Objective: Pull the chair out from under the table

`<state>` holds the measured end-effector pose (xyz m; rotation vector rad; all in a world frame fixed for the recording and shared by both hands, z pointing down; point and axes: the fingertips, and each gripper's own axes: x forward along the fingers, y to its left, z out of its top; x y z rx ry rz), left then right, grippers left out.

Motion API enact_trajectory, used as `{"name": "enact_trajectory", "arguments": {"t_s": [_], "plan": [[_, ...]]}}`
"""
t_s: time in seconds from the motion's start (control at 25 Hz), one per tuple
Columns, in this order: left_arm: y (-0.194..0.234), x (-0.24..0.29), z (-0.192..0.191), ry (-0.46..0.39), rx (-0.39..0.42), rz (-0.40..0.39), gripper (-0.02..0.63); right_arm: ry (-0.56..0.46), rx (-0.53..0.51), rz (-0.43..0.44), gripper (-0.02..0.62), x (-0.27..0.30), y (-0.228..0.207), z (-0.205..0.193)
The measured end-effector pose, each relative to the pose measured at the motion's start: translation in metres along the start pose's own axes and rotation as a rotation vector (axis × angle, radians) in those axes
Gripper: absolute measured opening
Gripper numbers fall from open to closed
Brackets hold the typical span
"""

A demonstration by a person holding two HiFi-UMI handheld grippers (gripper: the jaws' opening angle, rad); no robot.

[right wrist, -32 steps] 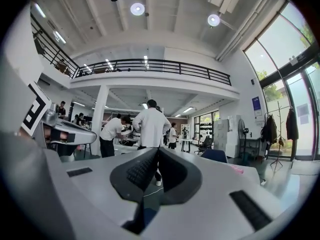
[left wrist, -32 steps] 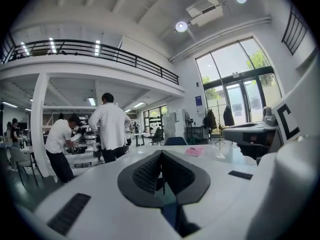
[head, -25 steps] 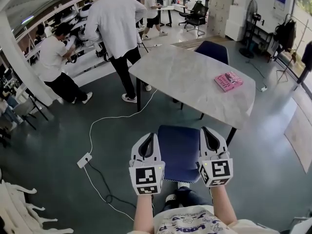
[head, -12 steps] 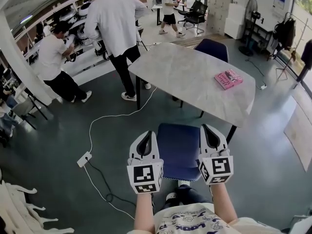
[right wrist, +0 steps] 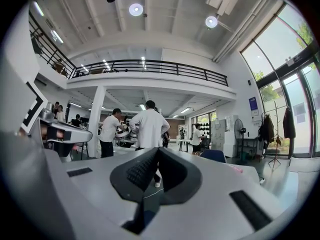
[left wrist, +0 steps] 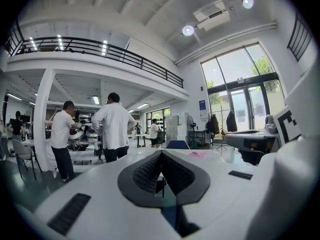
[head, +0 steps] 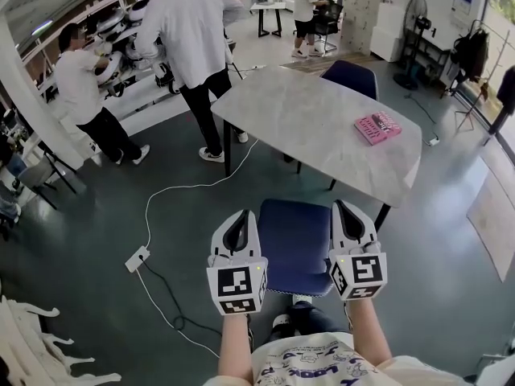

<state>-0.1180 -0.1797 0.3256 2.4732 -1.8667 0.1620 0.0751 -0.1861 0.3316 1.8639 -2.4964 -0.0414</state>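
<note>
A blue chair [head: 294, 244] stands at the near edge of the grey marble-look table [head: 314, 123], its seat mostly showing in front of the tabletop. My left gripper [head: 241, 217] hovers over the seat's left side and my right gripper [head: 345, 209] over its right side, both pointing level toward the table. In the left gripper view the jaws [left wrist: 161, 155] are shut with nothing between them. The right gripper view shows its jaws [right wrist: 157, 152] shut and empty too. A pink book [head: 378, 127] lies on the table's right part.
A second blue chair [head: 350, 79] stands at the table's far side. A person in a white shirt [head: 189, 30] stands by the table's far left corner and another [head: 80, 87] bends at a bench. A white cable with a power strip [head: 137, 258] lies on the floor to the left.
Both grippers stay almost where they were beside the seat, still shut. A person at the back has walked to the right, and the one at the left bench has straightened a little.
</note>
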Motion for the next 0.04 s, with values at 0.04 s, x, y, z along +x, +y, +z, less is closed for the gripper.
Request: {"name": "enact_trajectory", "arguments": {"t_s": [0.04], "plan": [[-0.0001, 0.0013, 0.0012, -0.001, 0.003, -0.002, 0.017, -0.001, 0.001, -0.001, 0.005, 0.0008, -0.0008, 0.0008]]}}
